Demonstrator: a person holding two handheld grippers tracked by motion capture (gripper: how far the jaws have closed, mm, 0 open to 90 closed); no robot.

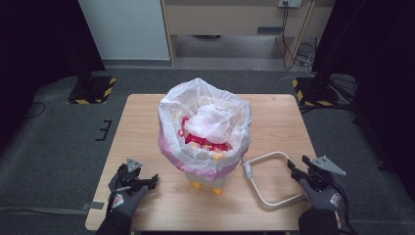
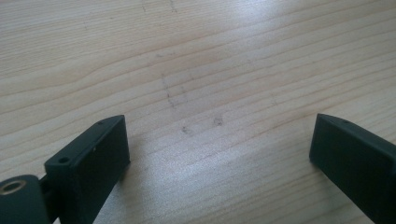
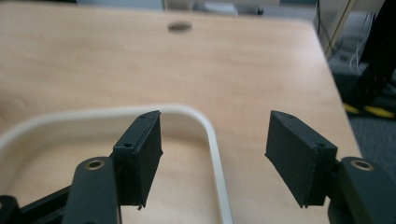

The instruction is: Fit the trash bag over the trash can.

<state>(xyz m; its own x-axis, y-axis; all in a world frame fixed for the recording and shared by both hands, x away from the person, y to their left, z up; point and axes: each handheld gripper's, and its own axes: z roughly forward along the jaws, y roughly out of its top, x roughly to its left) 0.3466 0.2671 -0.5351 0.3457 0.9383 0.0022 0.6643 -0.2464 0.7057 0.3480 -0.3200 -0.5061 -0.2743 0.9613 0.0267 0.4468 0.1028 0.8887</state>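
Right gripper point(image 3: 212, 156) open, fingers astride the handle point(image 3: 212, 140) of the bin point(image 1: 204, 132) at bench point(image 1: 142, 127) centre. Left gripper point(image 2: 219, 149) open, empty. Risk: pulling handle sideways may tip bin, spilling bag point(image 1: 215, 105).

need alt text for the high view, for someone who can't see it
A small bin lined with a white plastic bag holding red and yellow rubbish stands mid-table, its cream handle lying flat on the right. Two gloved hands rest at the near edge, the left gripper and right gripper both open.
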